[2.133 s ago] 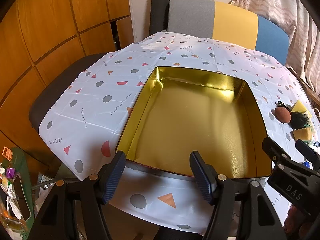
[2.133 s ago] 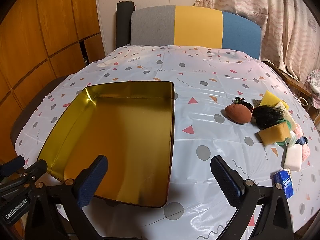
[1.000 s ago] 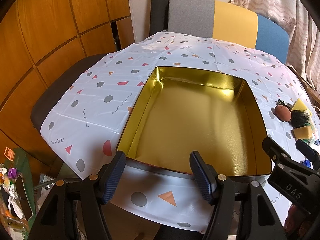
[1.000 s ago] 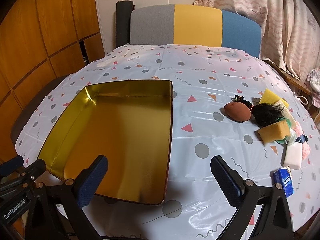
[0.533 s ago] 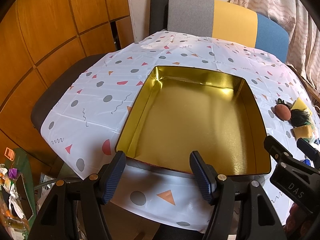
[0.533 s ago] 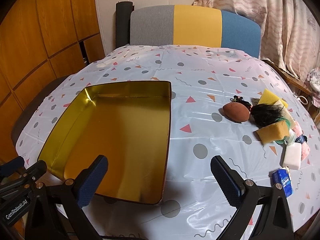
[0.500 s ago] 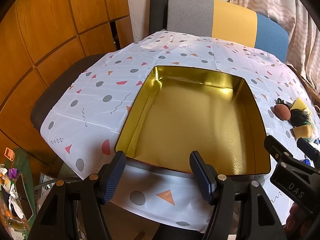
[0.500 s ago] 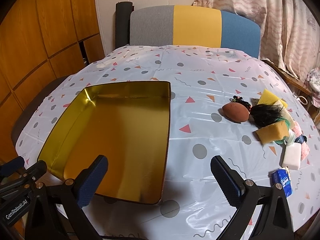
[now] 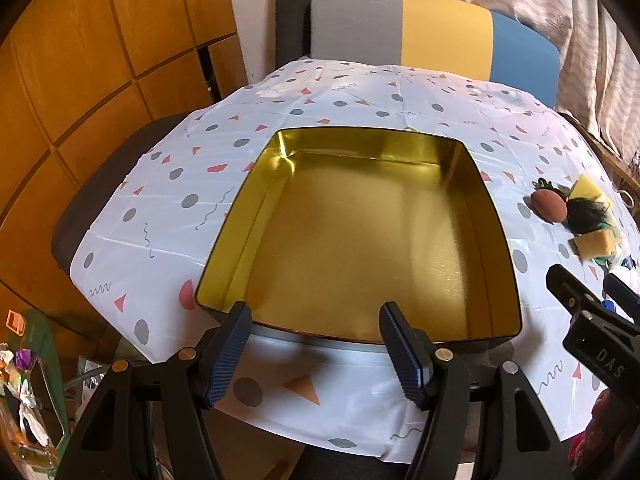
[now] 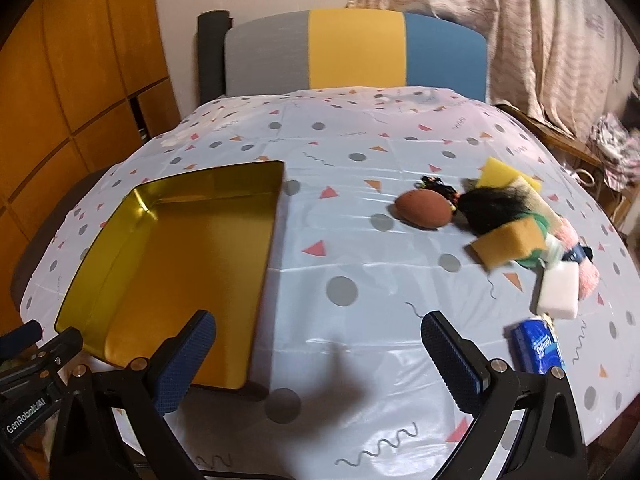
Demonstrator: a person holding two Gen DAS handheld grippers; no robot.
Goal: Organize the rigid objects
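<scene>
An empty gold tin tray lies on the patterned tablecloth. My left gripper hangs open just before the tray's near rim, nothing between its fingers. My right gripper is wide open over bare cloth, right of the tray. On the right lies a heap: a brown oval object, a black tuft, yellow sponges, a white block and a blue packet. The right gripper's body shows at the left wrist view's right edge.
A chair back in grey, yellow and blue stands behind the table. Wooden panels line the left wall and curtains hang at the right. Clutter lies on the floor at the lower left.
My right gripper has shifted to the right, so the tray sits further left and the heap nearer the middle in its view. The left gripper has stayed put.
</scene>
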